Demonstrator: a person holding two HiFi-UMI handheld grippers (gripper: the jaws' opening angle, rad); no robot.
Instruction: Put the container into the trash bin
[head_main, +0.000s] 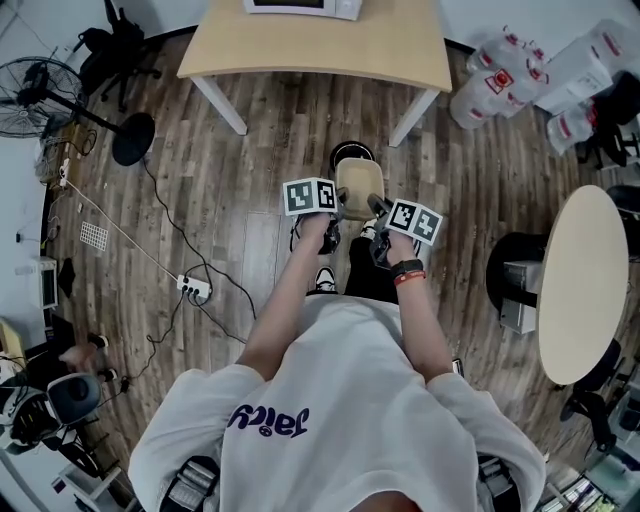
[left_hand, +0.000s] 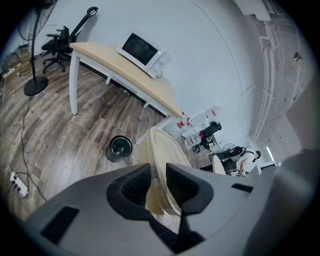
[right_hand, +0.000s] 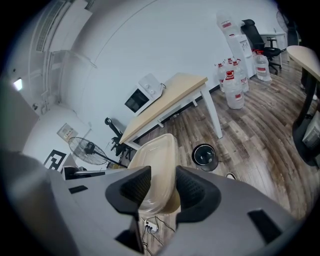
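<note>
A beige plastic container (head_main: 360, 184) is held between both grippers in front of the person, above the wood floor. My left gripper (head_main: 338, 206) is shut on its left rim, which runs between the two pads in the left gripper view, container (left_hand: 161, 159), gripper (left_hand: 157, 186). My right gripper (head_main: 379, 208) is shut on the right side, where the container (right_hand: 157, 162) fills the gap in the right gripper (right_hand: 159, 192). The small round black trash bin (head_main: 350, 152) stands on the floor just beyond, partly hidden by the container; the bin (left_hand: 119, 148) shows open-topped, as does the same bin (right_hand: 205, 155).
A light wooden table (head_main: 320, 50) with a white microwave (left_hand: 143, 51) stands behind the bin. A standing fan (head_main: 40, 100), cable and power strip (head_main: 194, 290) lie left. Water bottles (head_main: 530, 80) and a round table (head_main: 585, 285) are right.
</note>
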